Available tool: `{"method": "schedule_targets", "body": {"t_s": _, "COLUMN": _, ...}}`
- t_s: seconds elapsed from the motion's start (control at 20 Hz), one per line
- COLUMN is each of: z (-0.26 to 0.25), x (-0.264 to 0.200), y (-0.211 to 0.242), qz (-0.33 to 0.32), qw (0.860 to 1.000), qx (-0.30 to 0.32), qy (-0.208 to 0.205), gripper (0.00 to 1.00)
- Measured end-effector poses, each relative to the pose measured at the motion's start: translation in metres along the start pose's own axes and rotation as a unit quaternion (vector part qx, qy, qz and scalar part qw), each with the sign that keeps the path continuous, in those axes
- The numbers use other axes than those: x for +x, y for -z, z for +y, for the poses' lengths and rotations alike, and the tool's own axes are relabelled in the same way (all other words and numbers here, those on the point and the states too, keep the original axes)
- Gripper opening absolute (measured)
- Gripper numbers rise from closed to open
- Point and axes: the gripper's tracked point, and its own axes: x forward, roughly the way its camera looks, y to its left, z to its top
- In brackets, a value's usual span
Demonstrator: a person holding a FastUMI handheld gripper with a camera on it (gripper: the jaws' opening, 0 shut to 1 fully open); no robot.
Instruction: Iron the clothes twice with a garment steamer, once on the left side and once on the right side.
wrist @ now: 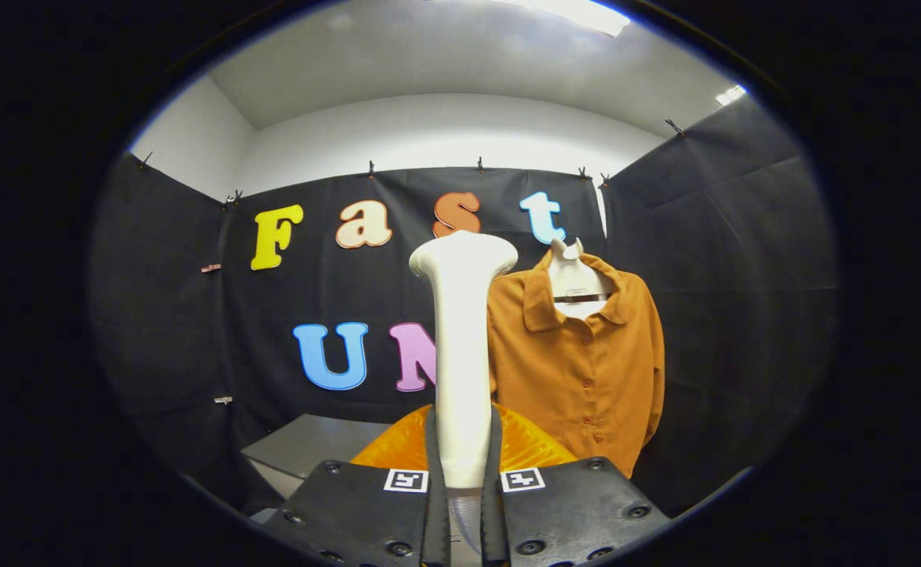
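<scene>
My gripper is shut on the handle of a white garment steamer. The steamer stands upright between the fingers, its flared head at the top, level with the shirt's collar. An orange button-up shirt hangs on a white hanger against the booth's black wall, beyond the fingers and just right of the steamer. The steamer hides the shirt's left edge. How far the steamer head is from the cloth I cannot tell.
A grey table top lies low on the left, behind the fingers. Black cloth walls close the booth on the left, back and right. The room's white wall rises above them.
</scene>
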Motion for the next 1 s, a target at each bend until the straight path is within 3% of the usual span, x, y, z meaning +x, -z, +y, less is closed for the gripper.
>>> {"method": "schedule_targets", "body": {"t_s": 0.45, "z": 0.04, "x": 0.017, "y": -0.001, "qz": -0.006, "qw": 1.0, "qx": -0.007, "qy": -0.005, "gripper": 0.19}}
{"method": "schedule_targets", "body": {"t_s": 1.0, "z": 0.039, "x": 0.02, "y": -0.002, "qz": -0.01, "qw": 1.0, "qx": -0.014, "qy": 0.005, "gripper": 0.19}}
